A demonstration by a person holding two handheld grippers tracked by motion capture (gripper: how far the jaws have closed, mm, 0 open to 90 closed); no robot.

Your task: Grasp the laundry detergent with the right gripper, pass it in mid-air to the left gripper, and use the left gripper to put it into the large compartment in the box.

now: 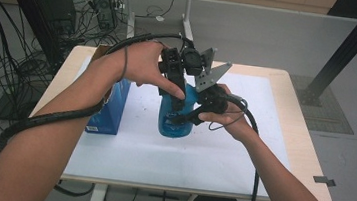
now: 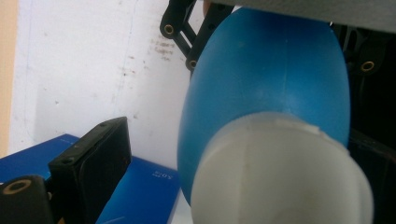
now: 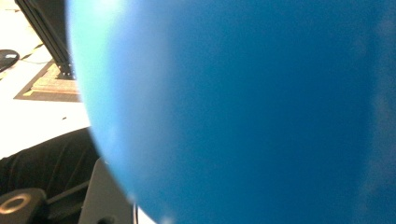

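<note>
I hold one blue bulb (image 1: 176, 123) with my two grippers: right gripper (image 1: 185, 117) clamped on it, left gripper (image 1: 176, 100) gaping around it, beside one blue box (image 1: 111, 111).

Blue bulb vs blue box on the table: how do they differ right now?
The blue bulb is rounded with a white end cap; the blue box is flat-sided and printed. The bulb sits between both grippers mid-table, the right gripper shut on it; the box lies untouched by the table's left edge. Both are blue and sit over the white sheet.
</note>
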